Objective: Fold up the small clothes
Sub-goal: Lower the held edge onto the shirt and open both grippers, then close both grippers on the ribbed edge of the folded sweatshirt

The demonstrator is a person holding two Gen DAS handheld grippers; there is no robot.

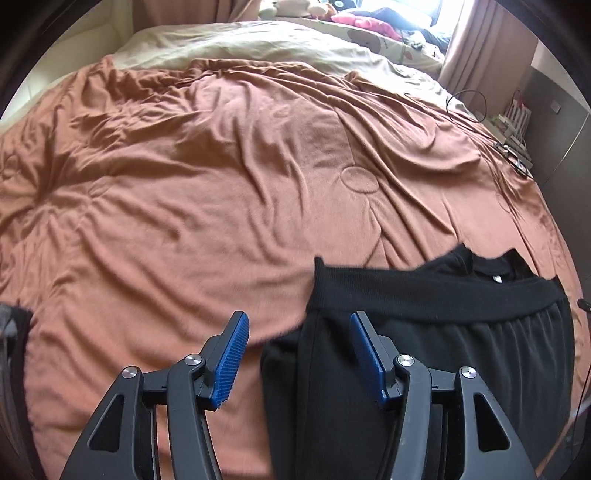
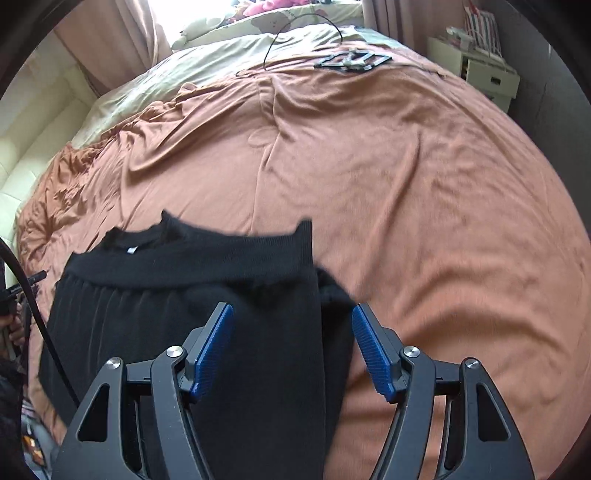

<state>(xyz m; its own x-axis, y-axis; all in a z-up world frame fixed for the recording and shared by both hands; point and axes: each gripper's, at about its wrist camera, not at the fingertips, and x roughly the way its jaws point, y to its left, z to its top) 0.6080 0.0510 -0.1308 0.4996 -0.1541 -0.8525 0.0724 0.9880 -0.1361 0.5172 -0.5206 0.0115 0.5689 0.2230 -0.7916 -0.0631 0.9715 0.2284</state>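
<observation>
We find a bed (image 1: 221, 166) filling both views, covered by a rumpled rust-brown quilt (image 2: 424, 184) with a cream quilt (image 1: 240, 40) beyond it. At the near edge lies a black garment (image 1: 461, 332), folded over so that its ribbed hem band (image 2: 207, 258) runs across the top, with a collar and small white label just behind it.

Only the right wrist view shows the dark flat object (image 2: 352, 59) and the thin black cable (image 2: 306, 26) lying at the far end of the bed, and the white drawer unit (image 2: 487, 74) beside it. Only the left wrist view shows the pink soft items (image 1: 369, 22) by the window.

The left tongs (image 1: 299, 325) stand parted about halfway, over the garment's left edge; nothing is gripped, and the blue pads (image 1: 231, 363) press on no cloth. The right tongs (image 2: 291, 317) stand likewise parted over the garment's right edge, empty, pads (image 2: 373, 350) clear of the fabric.
</observation>
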